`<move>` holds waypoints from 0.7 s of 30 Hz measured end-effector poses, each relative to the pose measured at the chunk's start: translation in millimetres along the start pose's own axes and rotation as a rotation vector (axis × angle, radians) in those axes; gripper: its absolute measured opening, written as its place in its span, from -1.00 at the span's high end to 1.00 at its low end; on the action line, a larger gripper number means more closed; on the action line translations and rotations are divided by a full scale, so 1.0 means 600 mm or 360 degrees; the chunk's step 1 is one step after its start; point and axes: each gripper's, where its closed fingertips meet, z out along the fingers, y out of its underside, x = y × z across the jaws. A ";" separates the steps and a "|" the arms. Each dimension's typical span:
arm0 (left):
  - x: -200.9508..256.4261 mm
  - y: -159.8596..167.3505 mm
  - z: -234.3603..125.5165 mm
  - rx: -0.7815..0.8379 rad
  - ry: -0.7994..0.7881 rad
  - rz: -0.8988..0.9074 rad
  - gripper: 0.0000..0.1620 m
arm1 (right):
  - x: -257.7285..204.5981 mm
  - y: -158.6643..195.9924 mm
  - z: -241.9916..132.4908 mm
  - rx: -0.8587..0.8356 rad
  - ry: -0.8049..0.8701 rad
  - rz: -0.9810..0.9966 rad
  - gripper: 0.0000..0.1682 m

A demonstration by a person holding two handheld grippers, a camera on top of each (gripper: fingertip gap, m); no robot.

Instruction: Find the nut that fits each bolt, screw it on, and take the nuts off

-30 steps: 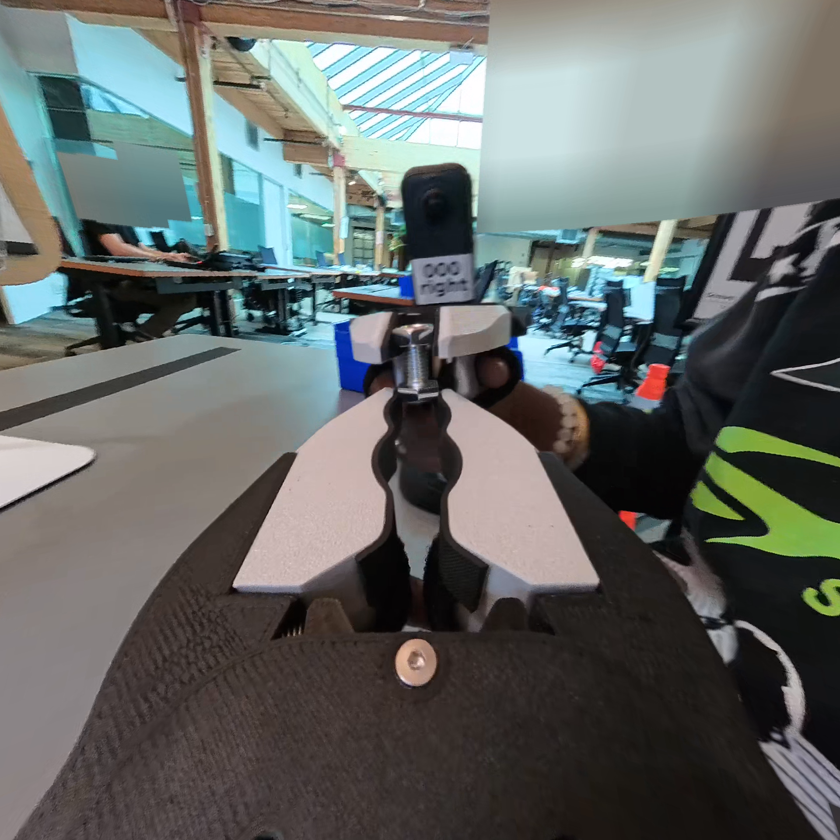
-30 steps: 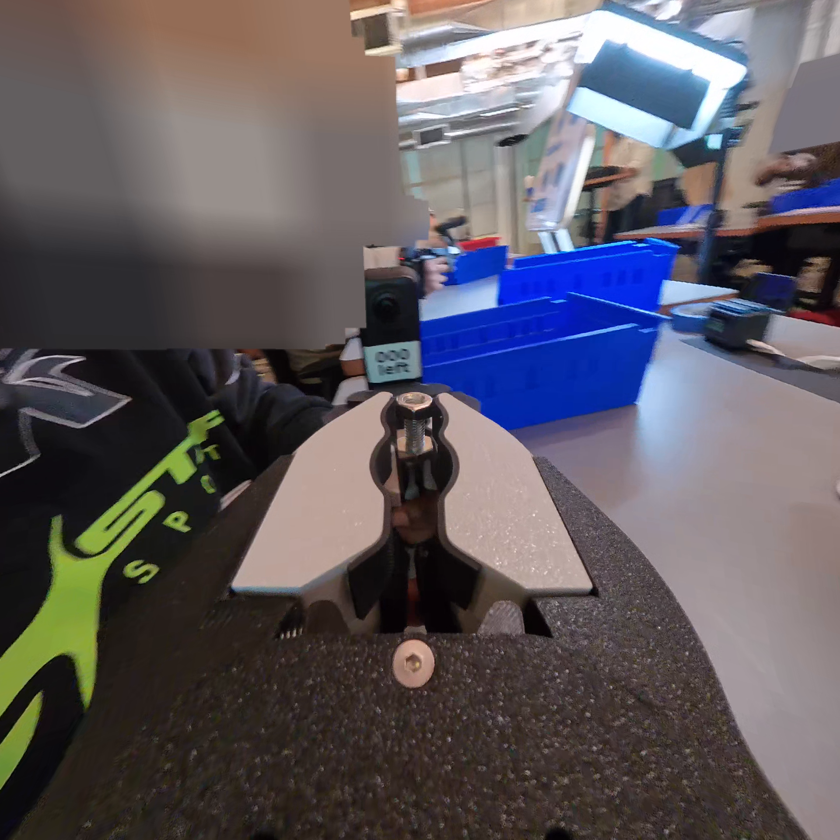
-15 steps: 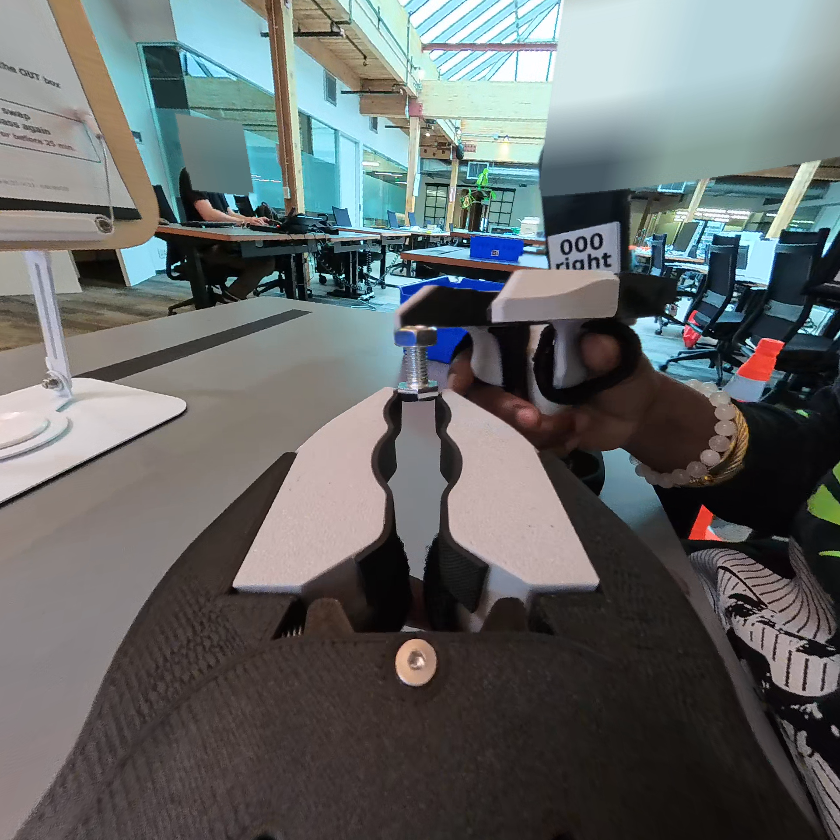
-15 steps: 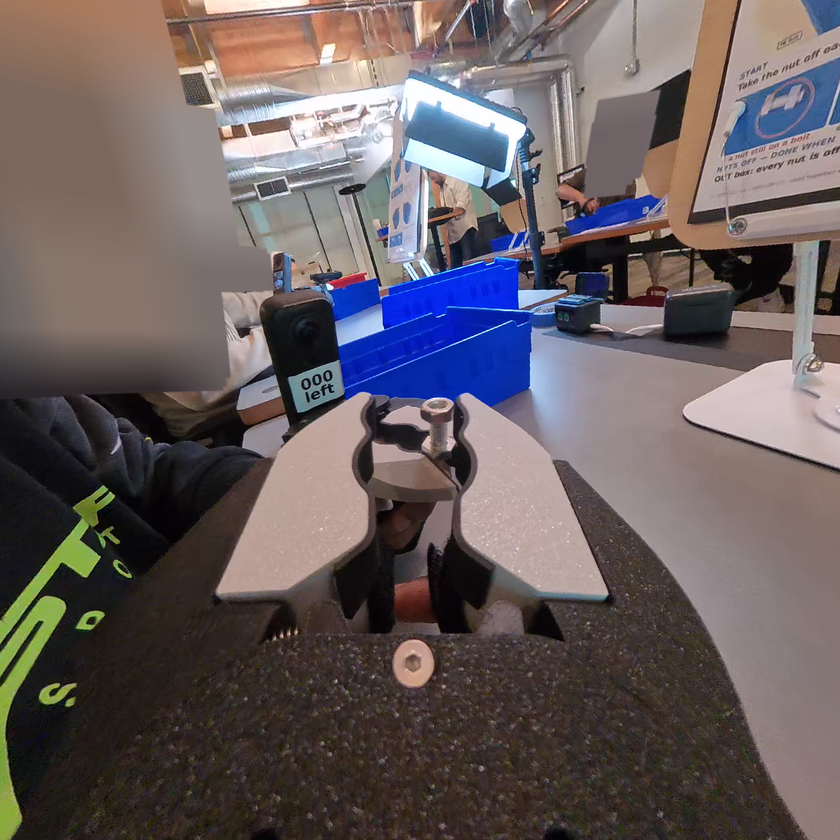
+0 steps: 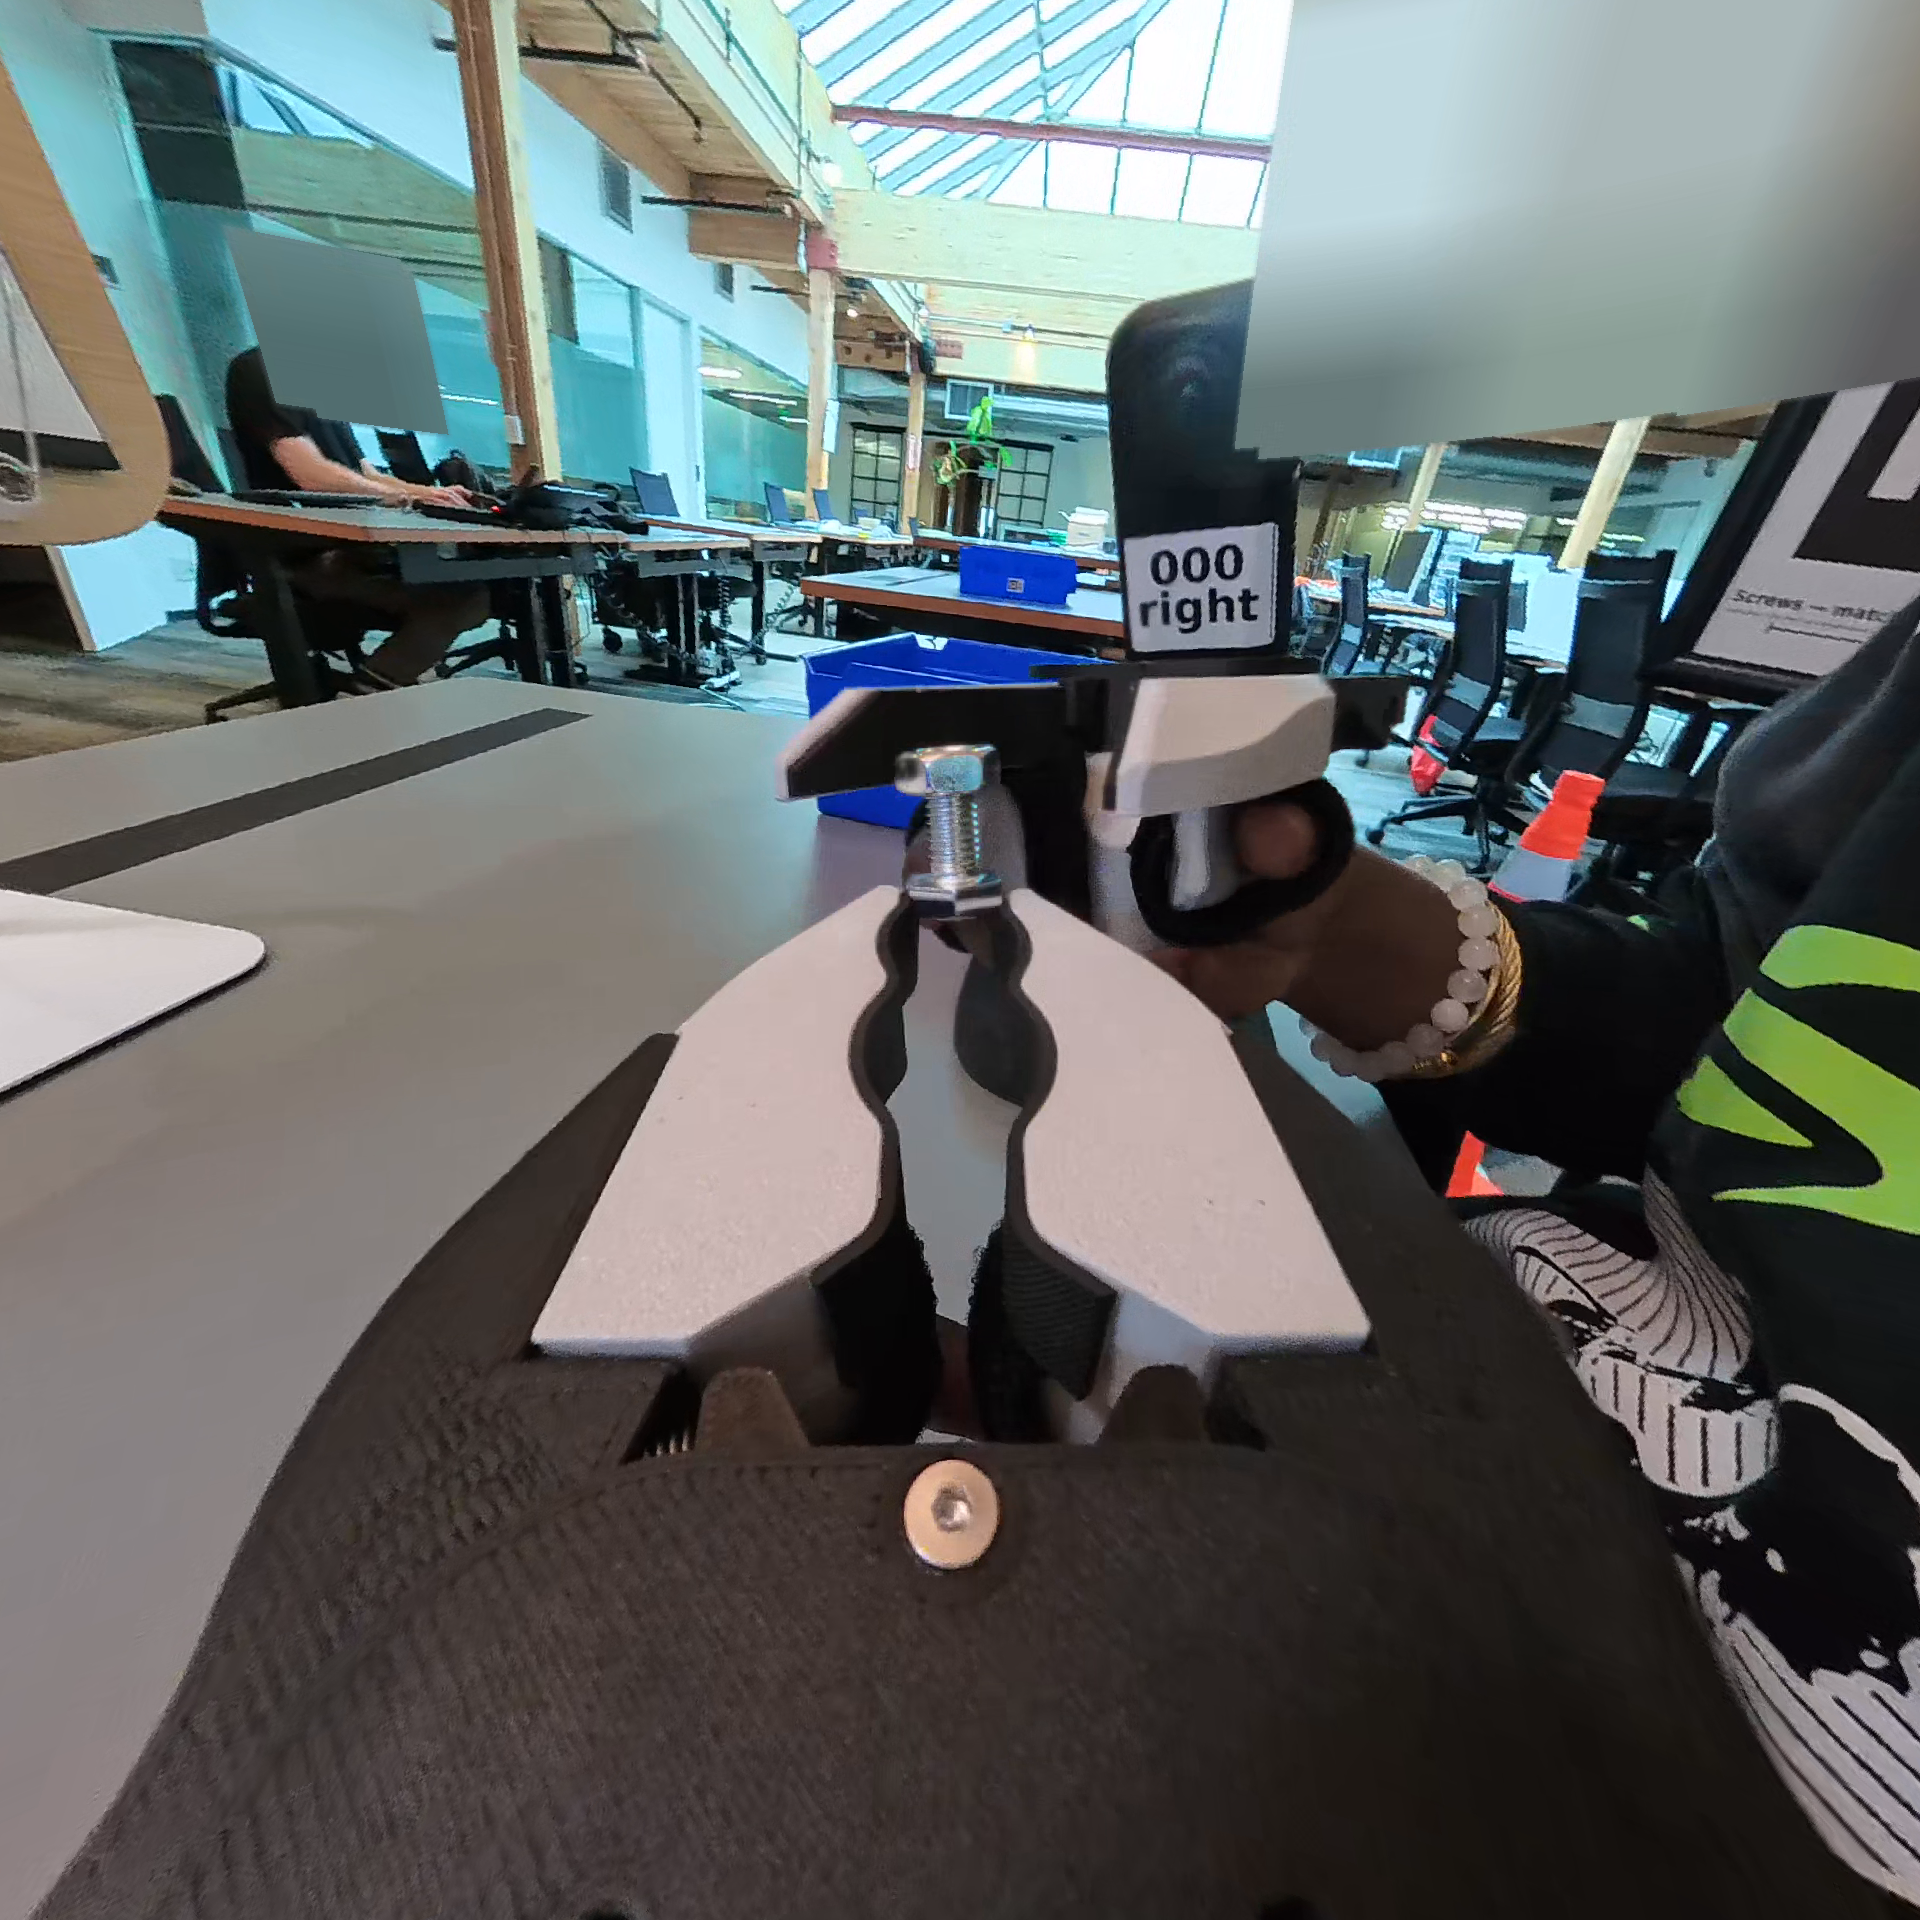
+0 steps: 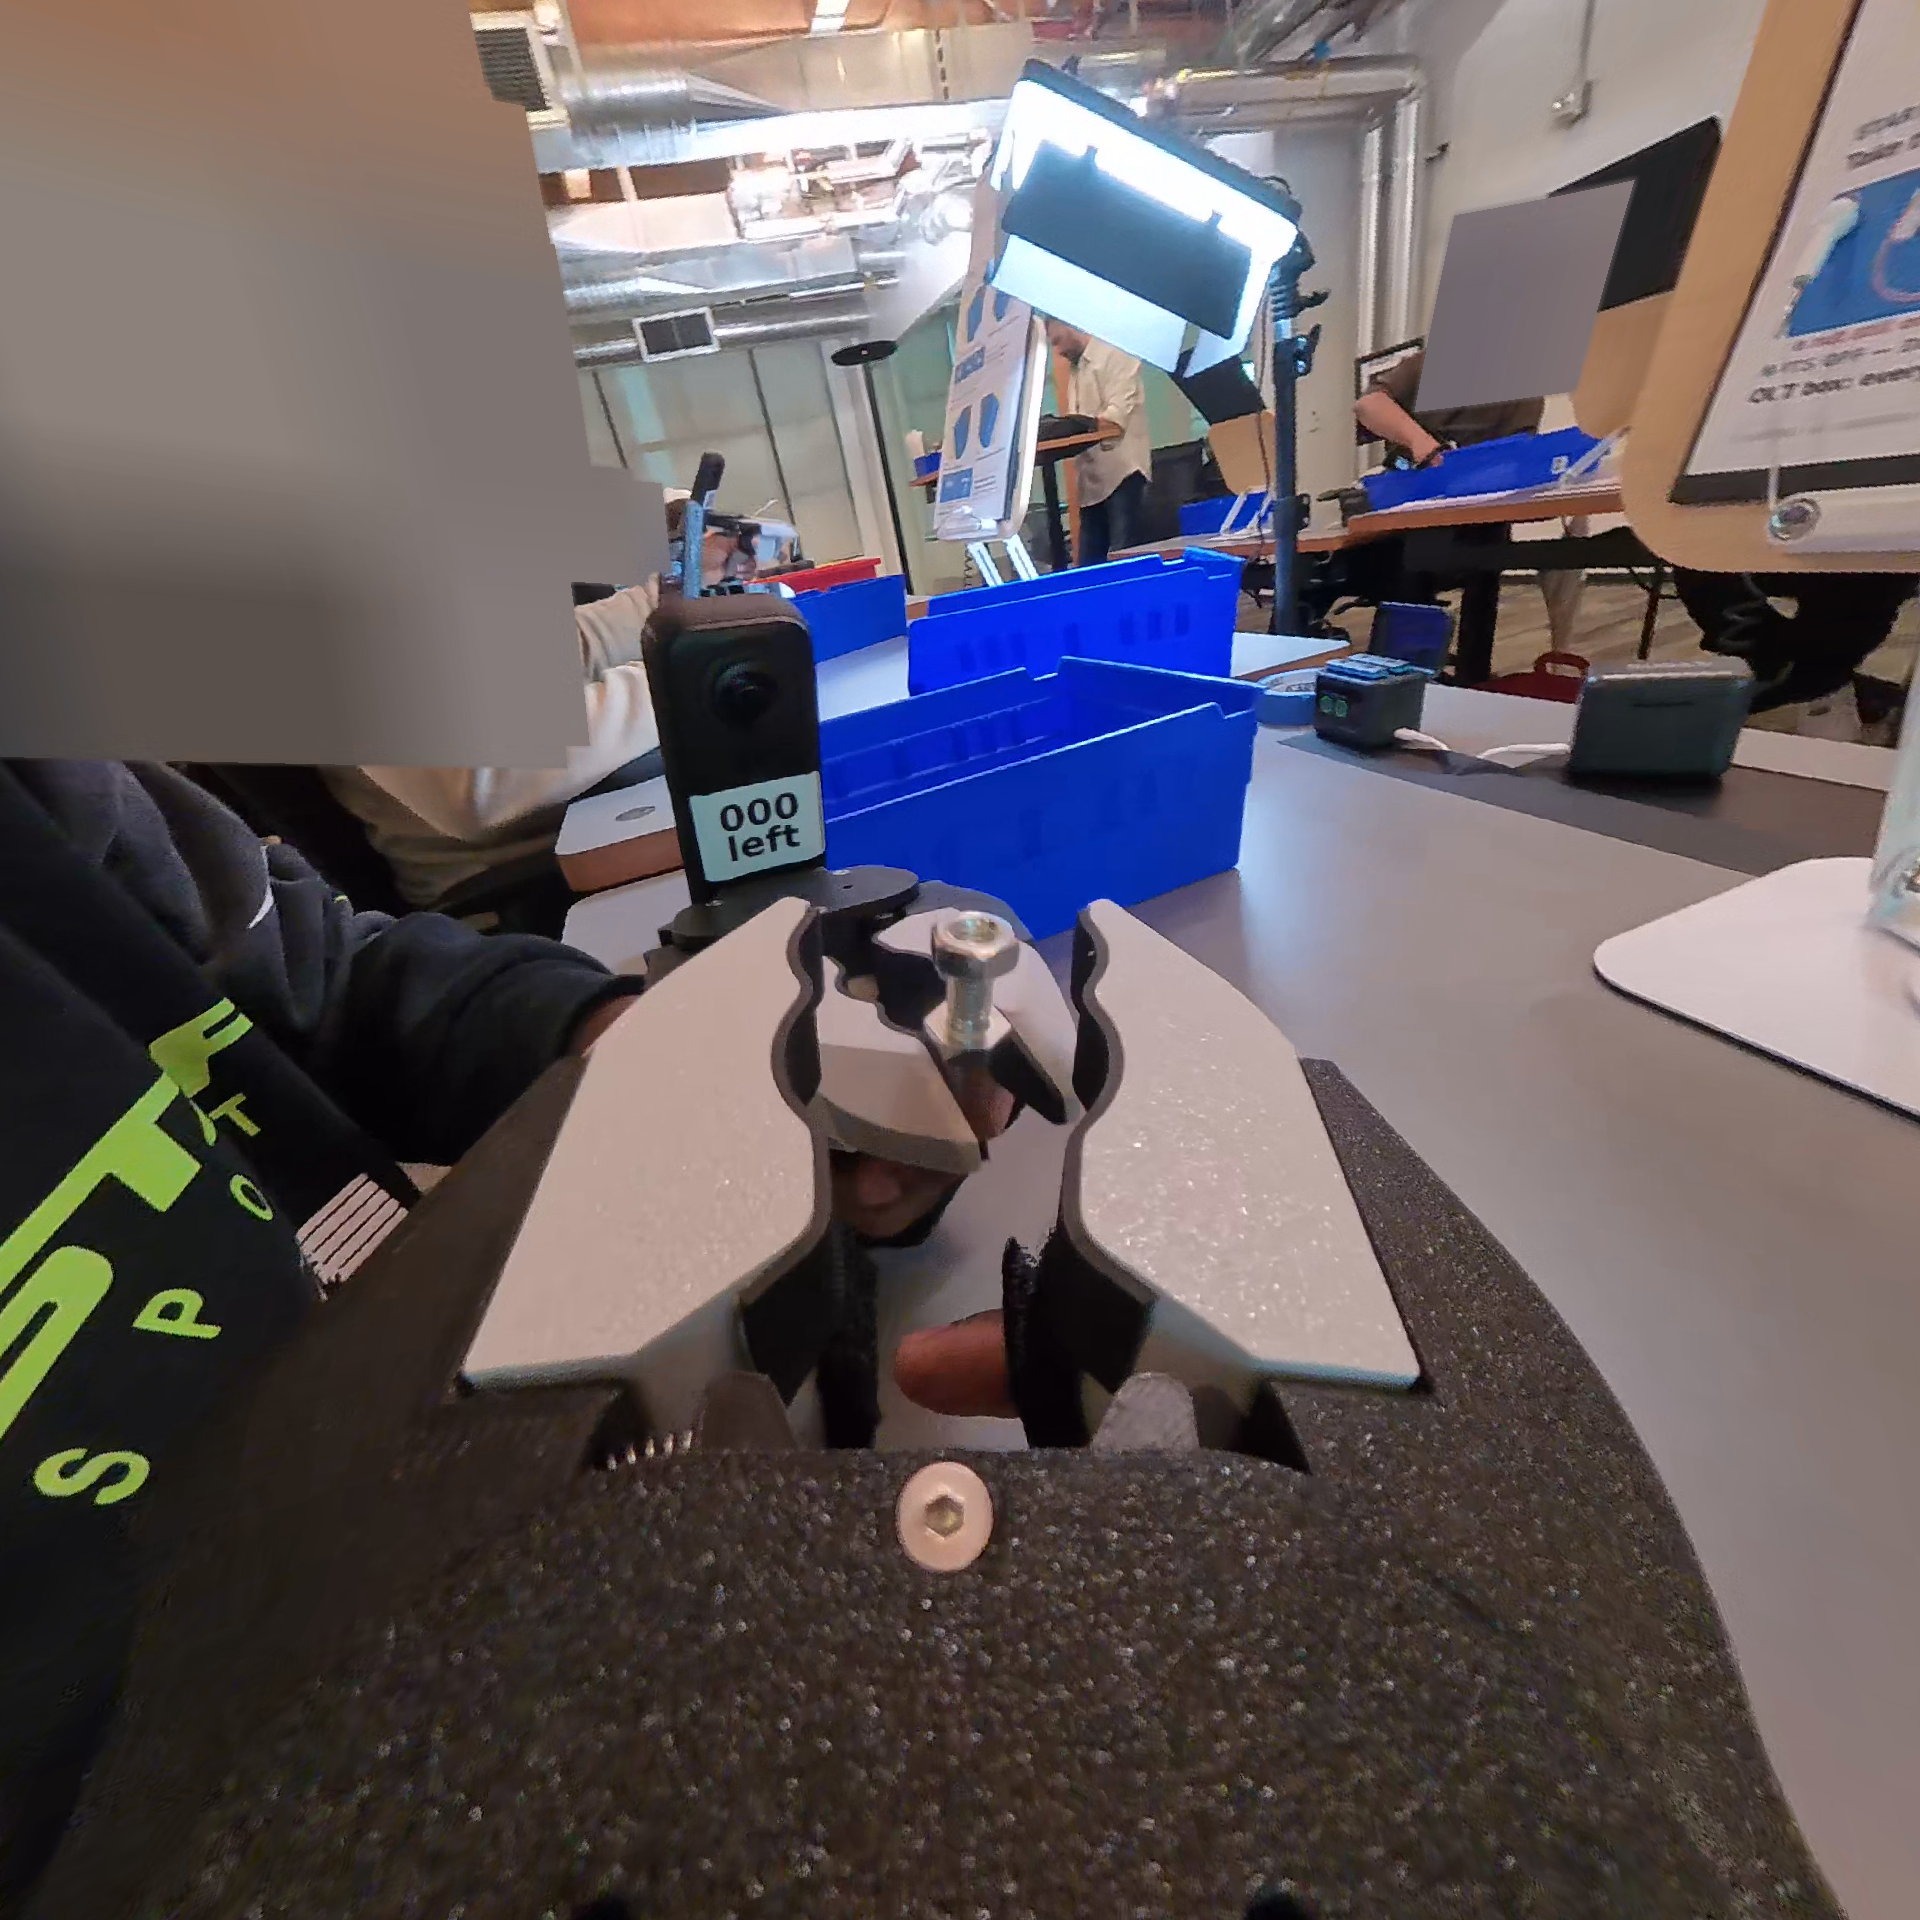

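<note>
A silver bolt point(image 5: 951, 821) stands upright with its hex head on top and a nut point(image 5: 954, 896) on the lower end of its thread. My left gripper point(image 5: 954, 916) is shut on the nut and holds it above the grey table point(image 5: 416, 987). My right gripper point(image 6: 945, 940) is open, with its fingers on either side of the bolt head point(image 6: 971, 940) and not touching it. In the left wrist view its fingers point(image 5: 935, 717) show side-on just behind the bolt head. The left gripper's fingers point(image 6: 894, 1091) show between the right gripper's jaws.
Blue bins point(image 6: 1039, 800) stand on the table behind the grippers. A white stand base point(image 6: 1766, 987) lies at the right and also shows in the left wrist view point(image 5: 104, 987). Black devices point(image 6: 1652, 717) sit on a dark strip point(image 6: 1507, 790). The person's dark sleeve point(image 5: 1662, 1018) is close by. Left and right tips are no more than a few centimetres apart.
The right gripper was shut on the bolt's head a second ago. It has opened and let go. The left gripper still holds the nut and bolt.
</note>
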 end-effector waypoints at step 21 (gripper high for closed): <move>0.003 0.009 0.003 -0.0047 0.0036 0.0011 0.82 | -0.007 0.005 -0.005 -0.0004 -0.0016 -0.0013 0.52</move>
